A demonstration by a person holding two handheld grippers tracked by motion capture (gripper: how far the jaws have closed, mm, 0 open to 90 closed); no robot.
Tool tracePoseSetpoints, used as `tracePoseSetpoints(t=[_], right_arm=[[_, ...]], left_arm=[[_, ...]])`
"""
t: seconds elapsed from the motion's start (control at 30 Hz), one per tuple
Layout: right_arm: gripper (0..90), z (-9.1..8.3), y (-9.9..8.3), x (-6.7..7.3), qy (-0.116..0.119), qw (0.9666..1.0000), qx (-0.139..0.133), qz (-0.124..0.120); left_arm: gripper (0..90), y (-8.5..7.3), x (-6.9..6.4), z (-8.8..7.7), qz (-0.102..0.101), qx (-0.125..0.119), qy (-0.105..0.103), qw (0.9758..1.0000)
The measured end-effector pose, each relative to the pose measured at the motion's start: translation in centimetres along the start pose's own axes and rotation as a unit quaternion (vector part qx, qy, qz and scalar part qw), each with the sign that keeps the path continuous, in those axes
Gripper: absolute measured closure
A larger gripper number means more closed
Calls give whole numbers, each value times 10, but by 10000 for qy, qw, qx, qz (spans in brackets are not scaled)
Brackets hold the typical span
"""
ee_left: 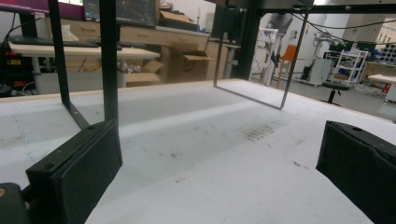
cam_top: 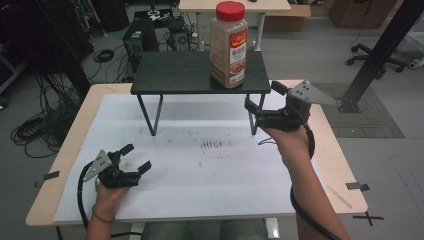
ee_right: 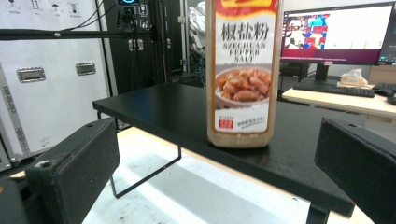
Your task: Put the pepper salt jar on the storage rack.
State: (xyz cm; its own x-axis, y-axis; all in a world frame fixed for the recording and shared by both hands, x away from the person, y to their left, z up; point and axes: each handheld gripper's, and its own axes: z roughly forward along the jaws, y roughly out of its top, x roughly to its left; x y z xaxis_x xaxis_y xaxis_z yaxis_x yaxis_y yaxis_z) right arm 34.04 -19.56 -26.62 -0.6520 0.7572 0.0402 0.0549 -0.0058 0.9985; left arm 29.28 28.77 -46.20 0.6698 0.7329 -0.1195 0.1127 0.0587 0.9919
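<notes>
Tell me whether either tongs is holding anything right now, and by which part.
Nothing is held. The right tongs stand open beside the black shelf, short of the spice jar. The left tongs are open over the white mat.

We are counting one spice jar with one red lid, standing on one black shelf. We are seeing two grippers: one left gripper, one right gripper, each showing two jaws spread apart. We are logging one white mat on one table, two hands, and one office chair behind.
</notes>
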Motion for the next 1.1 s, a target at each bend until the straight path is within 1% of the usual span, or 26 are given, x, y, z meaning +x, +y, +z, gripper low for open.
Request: tracePoseSetpoints(t=[0.13,0.4,0.53,0.57,0.7,0.83,0.97,1.1], right_arm=[[0,-2,-12,0,2,10000,2,76],[0,-7,-33,-5,-35,9997,62,213],[0,-8,-43,-6,-44,9995,31,317],[0,-8,-46,-6,-47,9995,59,306],[0,-8,-53,-6,-42,9995,94,295],[0,-11,-60,-8,-40,9992,26,385],[0,-14,-65,-9,-42,9992,24,392],[0,-15,-72,-12,-48,9990,12,452]], left_arm=[[2,0,0,0,-25,-5,-6,10000],[2,0,0,0,-7,-5,-8,10000],[2,0,0,0,-19,-2,-1,10000],[2,0,0,0,-25,-5,0,10000],[2,0,0,0,-10,0,-9,10000],[2,0,0,0,-12,3,-11,10000],[2,0,0,1,-9,4,-16,10000],[2,0,0,0,-16,1,-17,10000]])
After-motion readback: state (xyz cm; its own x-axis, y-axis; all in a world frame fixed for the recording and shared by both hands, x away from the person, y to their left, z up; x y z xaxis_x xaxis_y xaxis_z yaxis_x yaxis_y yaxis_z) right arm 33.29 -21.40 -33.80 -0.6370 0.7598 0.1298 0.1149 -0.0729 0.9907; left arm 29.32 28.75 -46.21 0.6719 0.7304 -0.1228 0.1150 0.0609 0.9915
